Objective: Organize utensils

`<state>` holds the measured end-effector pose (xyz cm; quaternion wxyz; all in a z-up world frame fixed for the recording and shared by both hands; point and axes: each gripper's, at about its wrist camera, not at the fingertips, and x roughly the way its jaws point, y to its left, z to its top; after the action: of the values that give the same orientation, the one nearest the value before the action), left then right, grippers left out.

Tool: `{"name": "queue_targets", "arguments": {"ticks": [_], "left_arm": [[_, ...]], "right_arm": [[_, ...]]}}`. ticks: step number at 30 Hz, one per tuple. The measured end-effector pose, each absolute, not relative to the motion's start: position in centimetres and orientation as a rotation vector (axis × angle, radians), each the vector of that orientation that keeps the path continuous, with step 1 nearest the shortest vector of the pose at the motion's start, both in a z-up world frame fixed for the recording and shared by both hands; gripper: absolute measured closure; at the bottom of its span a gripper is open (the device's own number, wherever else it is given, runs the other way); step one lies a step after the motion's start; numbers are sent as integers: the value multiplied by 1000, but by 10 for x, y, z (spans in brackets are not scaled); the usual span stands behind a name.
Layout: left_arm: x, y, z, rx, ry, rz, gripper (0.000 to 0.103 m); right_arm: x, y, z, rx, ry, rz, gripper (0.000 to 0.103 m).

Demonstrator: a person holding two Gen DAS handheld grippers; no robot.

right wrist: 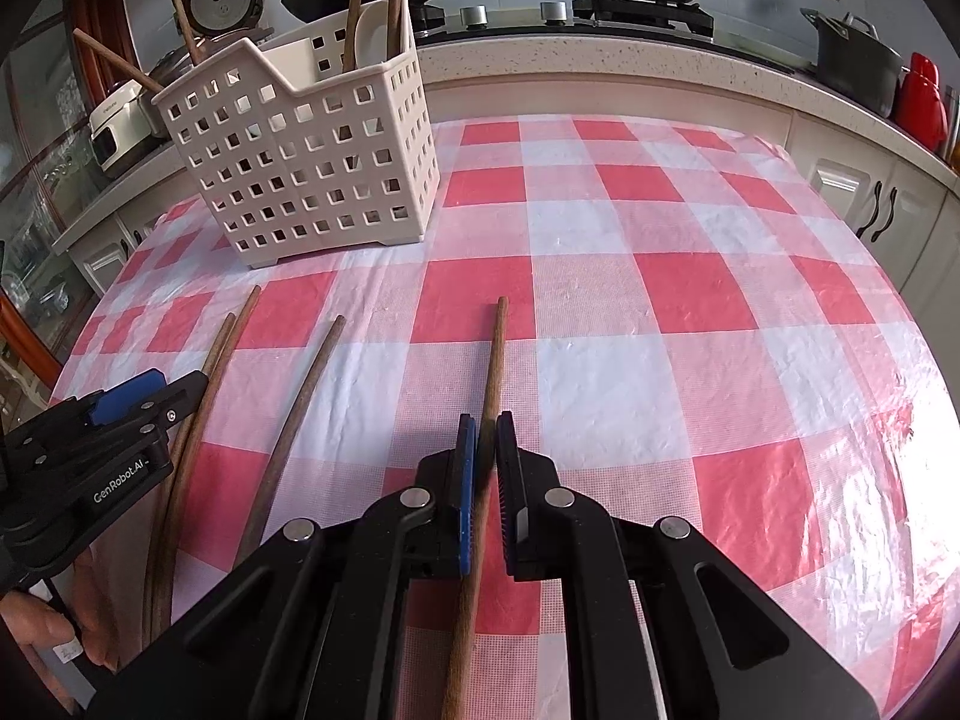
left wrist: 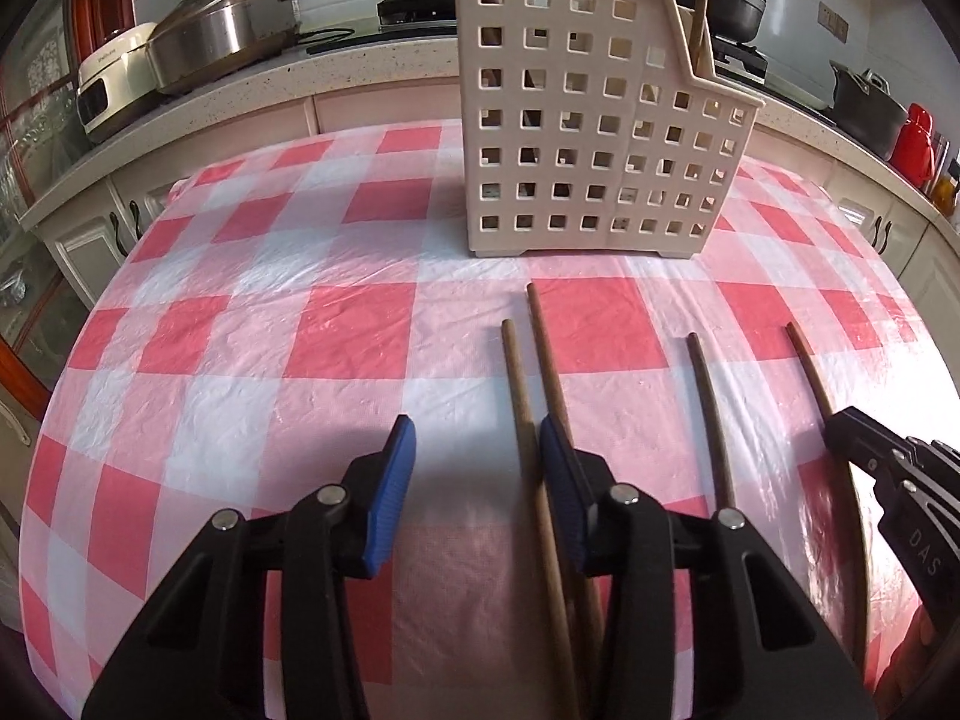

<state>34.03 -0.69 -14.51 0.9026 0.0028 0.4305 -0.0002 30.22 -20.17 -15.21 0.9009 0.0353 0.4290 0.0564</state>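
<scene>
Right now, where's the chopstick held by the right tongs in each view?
Left wrist view: far right, the rightmost chopstick, its near end running under the right tongs.
Right wrist view: centre, running up from the bottom edge between the pads of the right tongs, which are shut on it.
Shared landmark: the beige perforated utensil basket beyond the chopsticks.

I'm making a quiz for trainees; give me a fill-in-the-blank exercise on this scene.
1. The right tool is shut on one long brown wooden ____.
2. The cream perforated plastic utensil basket stands on a tablecloth checked white and ____.
3. The left tool has ____ between its blue pads.
4. On the tablecloth lie ____ sticks in all.

Missing: chopstick; red; nothing; four
</scene>
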Motion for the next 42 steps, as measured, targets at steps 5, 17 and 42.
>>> {"name": "queue_targets", "arguments": {"ticks": [5, 17, 42], "left_arm": [[340, -13, -145, 21, 887, -16, 78], [337, -14, -144, 8, 892, -49, 96], [267, 9, -59, -66, 645, -98, 97]], "right_arm": [[302, -201, -152, 71, 888, 116, 94], [302, -200, -152, 65, 886, 123, 94], [260, -211, -85, 127, 655, 192, 95]]}}
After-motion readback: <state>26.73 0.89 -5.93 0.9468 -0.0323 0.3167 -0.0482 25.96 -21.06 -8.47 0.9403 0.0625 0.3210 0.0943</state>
